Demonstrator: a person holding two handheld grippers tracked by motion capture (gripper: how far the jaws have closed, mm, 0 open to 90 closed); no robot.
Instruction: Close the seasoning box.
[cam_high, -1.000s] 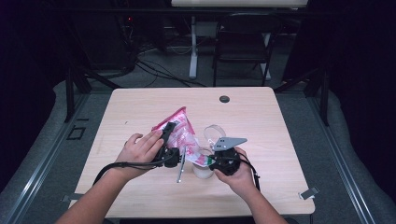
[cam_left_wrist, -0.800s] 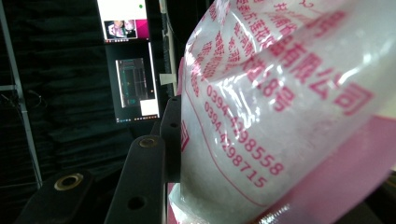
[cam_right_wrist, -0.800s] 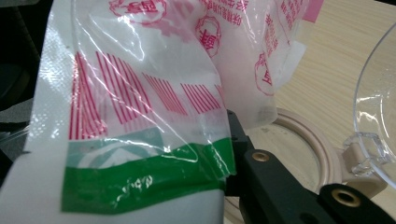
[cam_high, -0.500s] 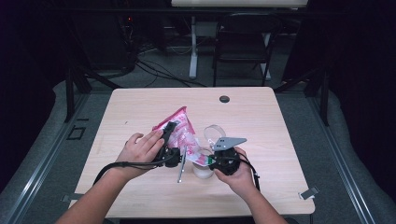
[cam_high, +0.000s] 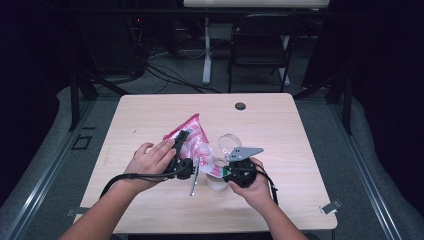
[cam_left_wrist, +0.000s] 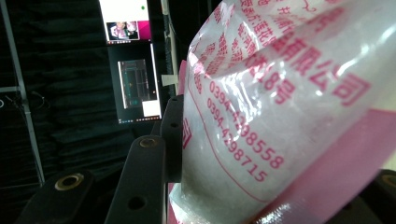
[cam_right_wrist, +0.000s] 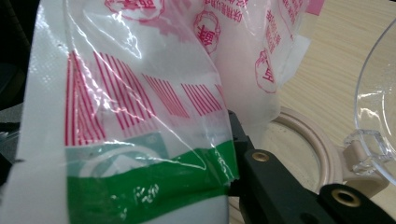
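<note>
**Both grippers hold the bag over the container**

Nothing has clearly moved since the earlier frames: both hands and the bag stay in the same place near the middle of the table (cam_high: 150, 115).

The pink and white plastic bag (cam_high: 192, 142) is lifted above the table, tilted, with its upper corner pointing to the far left. The left gripper (cam_high: 181, 150) clamps the bag on its left side; in the left gripper view its black jaw presses against the full, printed bag (cam_left_wrist: 261, 107). The right gripper (cam_high: 227, 172) is closed on the lower right end of the bag, and in the right gripper view the green and white edge of the bag (cam_right_wrist: 140, 140) is pinched between its jaws.

Under this lower end stands a round beige container (cam_high: 217, 181), touching the table. Its clear lid (cam_high: 229, 144) is hinged open on the far side. A thin metal utensil (cam_high: 194, 180) lies on the table just left of the container.
</note>
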